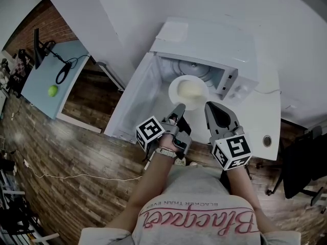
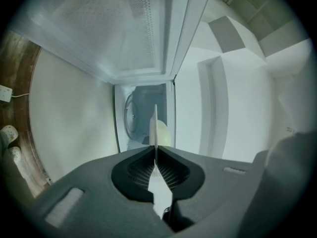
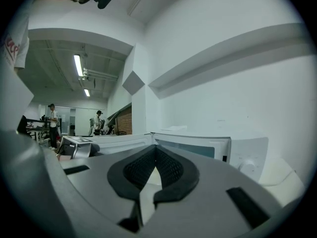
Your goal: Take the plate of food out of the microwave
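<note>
Plate (image 1: 188,92) rim pinched by left hand-held gripper (image 1: 179,107) at microwave (image 1: 204,40) mouth. Jaws of right hand-held gripper (image 1: 209,106) closed, empty.

One microwave (image 1: 204,47); one plate (image 1: 189,92); two grippers (image 1: 178,111) (image 1: 209,107); one green ball (image 1: 53,90); one blue table (image 1: 40,93); two distant people (image 3: 52,125) (image 3: 97,120).

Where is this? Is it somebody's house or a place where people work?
Probably a workplace, like an office or lab, not a home. There is a desk, an office chair, long ceiling lights, and a microwave on a white table.
</note>
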